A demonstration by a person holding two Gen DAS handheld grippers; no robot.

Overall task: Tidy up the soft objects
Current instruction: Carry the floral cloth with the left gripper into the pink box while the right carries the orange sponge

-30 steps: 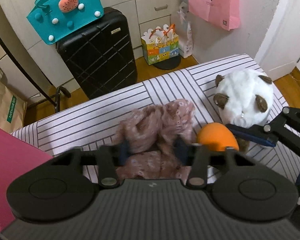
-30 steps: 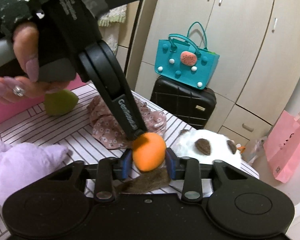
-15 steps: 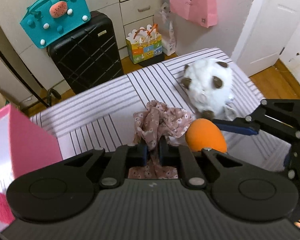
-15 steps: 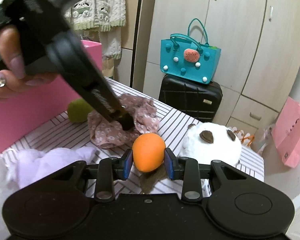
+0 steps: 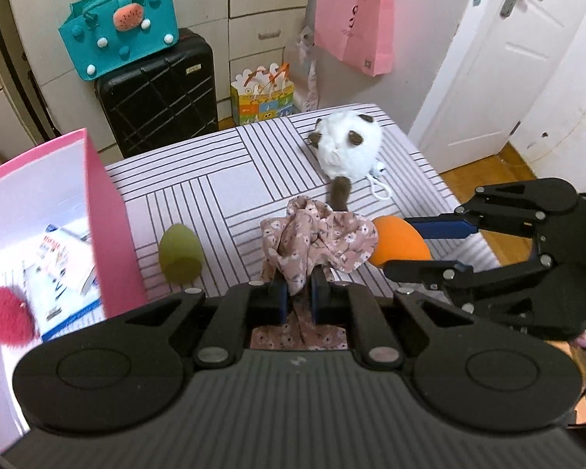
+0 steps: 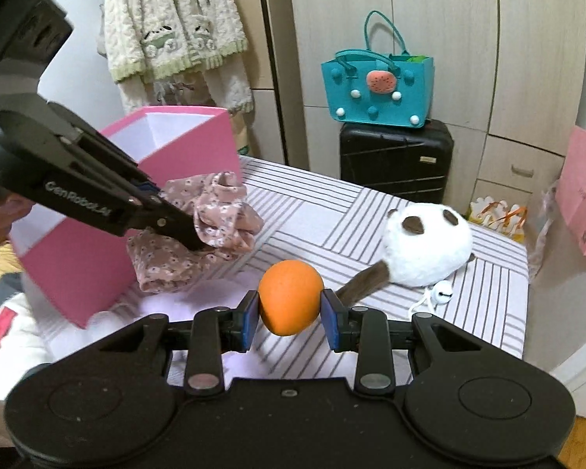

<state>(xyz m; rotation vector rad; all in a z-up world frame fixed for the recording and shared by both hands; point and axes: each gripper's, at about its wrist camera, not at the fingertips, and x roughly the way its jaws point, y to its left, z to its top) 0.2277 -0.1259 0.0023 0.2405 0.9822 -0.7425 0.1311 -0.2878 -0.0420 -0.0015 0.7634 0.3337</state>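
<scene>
1. The left gripper (image 5: 297, 297) was clamped tight on a bunch of the cloth (image 5: 316, 238), its jaws nearly meeting because the thin fabric gave them little to hold apart.
2. The cloth hung off the table (image 5: 230, 179), lifted clear so that it could probably be carried to the box (image 5: 97, 211).
3. The right gripper (image 6: 290, 314) held the orange ball (image 6: 291, 297) between its pads (image 6: 250, 318), jaws narrow, set across the ball's middle so that it would not slip.
4. That ball was also in the air, just beside the cloth, which suggested that both would go into the box.
5. The box stood open at the table's left edge, with a red ball (image 5: 8, 318) already inside.
6. The green ball (image 5: 181, 254) sat beside the box, and the panda (image 6: 427, 244) lay at the far side, both not yet sorted.
</scene>
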